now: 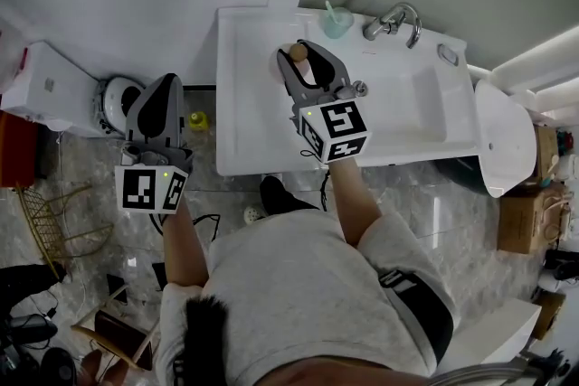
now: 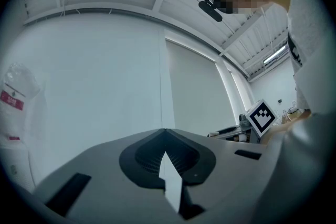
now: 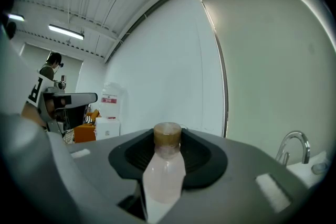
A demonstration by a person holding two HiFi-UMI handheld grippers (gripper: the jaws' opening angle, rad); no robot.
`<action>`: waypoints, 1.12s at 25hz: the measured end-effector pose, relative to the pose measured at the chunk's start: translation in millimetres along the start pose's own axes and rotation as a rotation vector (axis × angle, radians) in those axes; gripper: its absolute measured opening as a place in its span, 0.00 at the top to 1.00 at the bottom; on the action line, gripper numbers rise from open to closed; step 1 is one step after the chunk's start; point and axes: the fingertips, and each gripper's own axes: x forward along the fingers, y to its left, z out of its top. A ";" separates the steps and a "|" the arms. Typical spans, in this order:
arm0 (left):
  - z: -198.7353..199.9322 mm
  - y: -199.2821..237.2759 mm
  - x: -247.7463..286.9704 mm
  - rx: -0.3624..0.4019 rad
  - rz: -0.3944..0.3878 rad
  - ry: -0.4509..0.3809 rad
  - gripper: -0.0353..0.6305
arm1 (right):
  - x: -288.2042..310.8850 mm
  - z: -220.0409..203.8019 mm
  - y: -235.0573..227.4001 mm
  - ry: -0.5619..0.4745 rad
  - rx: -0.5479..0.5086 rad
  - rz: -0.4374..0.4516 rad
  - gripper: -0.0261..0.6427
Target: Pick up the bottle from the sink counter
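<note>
A small pale pink bottle (image 1: 291,68) with a brown cap stands between the jaws of my right gripper (image 1: 303,51), over the left part of the white sink counter (image 1: 246,86). In the right gripper view the bottle (image 3: 164,173) fills the gap between the dark jaws, its cap upward, and the right gripper (image 3: 167,140) is shut on it. My left gripper (image 1: 163,81) hangs off the counter's left side, over the floor. In the left gripper view the left gripper (image 2: 165,150) has its jaws together with nothing in them.
The basin (image 1: 403,99) and chrome faucet (image 1: 394,19) lie right of the bottle. A green cup (image 1: 336,21) stands at the counter's back edge. A white box (image 1: 45,88), a yellow item (image 1: 197,120) and a gold wire rack (image 1: 45,212) sit left of the counter.
</note>
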 end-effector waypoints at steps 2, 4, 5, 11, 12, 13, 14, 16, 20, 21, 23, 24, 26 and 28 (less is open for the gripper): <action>2.9 -5.0 -2.8 0.005 -0.004 -0.002 0.94 | -10.8 6.3 0.2 -0.009 -0.004 -0.009 0.73; 6.2 -10.4 -6.8 0.009 -0.008 -0.005 0.94 | -22.1 12.1 1.1 -0.019 -0.004 -0.018 0.73; 8.2 -13.1 -9.1 0.011 -0.011 -0.007 0.94 | -27.8 14.9 1.9 -0.025 -0.003 -0.022 0.73; 15.2 -30.3 -19.9 0.018 -0.027 -0.015 0.94 | -59.1 27.5 4.1 -0.062 0.002 -0.043 0.73; 16.1 -33.2 -21.8 0.018 -0.030 -0.015 0.94 | -64.1 28.7 4.5 -0.064 0.004 -0.046 0.73; 17.2 -36.0 -23.7 0.018 -0.032 -0.016 0.94 | -69.1 29.9 4.9 -0.067 0.004 -0.050 0.73; 18.4 -38.9 -25.5 0.018 -0.035 -0.017 0.94 | -74.0 31.1 5.4 -0.070 0.004 -0.054 0.73; 20.2 -44.3 -29.1 0.018 -0.039 -0.019 0.94 | -83.0 33.1 6.5 -0.076 0.005 -0.060 0.73; 21.7 -54.8 -35.6 0.014 -0.050 -0.021 0.94 | -98.6 36.3 8.4 -0.087 0.006 -0.071 0.73; 22.0 -57.4 -37.1 0.013 -0.053 -0.021 0.94 | -102.3 37.1 8.8 -0.088 0.004 -0.074 0.73; 22.6 -61.8 -40.3 0.013 -0.057 -0.019 0.94 | -109.0 38.8 9.9 -0.092 0.001 -0.080 0.73; 23.0 -63.6 -42.0 0.012 -0.058 -0.019 0.94 | -112.0 39.5 10.6 -0.095 -0.001 -0.082 0.73; 23.8 -66.8 -44.9 0.012 -0.062 -0.020 0.94 | -117.2 40.4 11.9 -0.100 -0.003 -0.086 0.73; 24.4 -69.6 -46.8 0.013 -0.066 -0.022 0.94 | -121.5 40.8 12.6 -0.104 -0.006 -0.092 0.73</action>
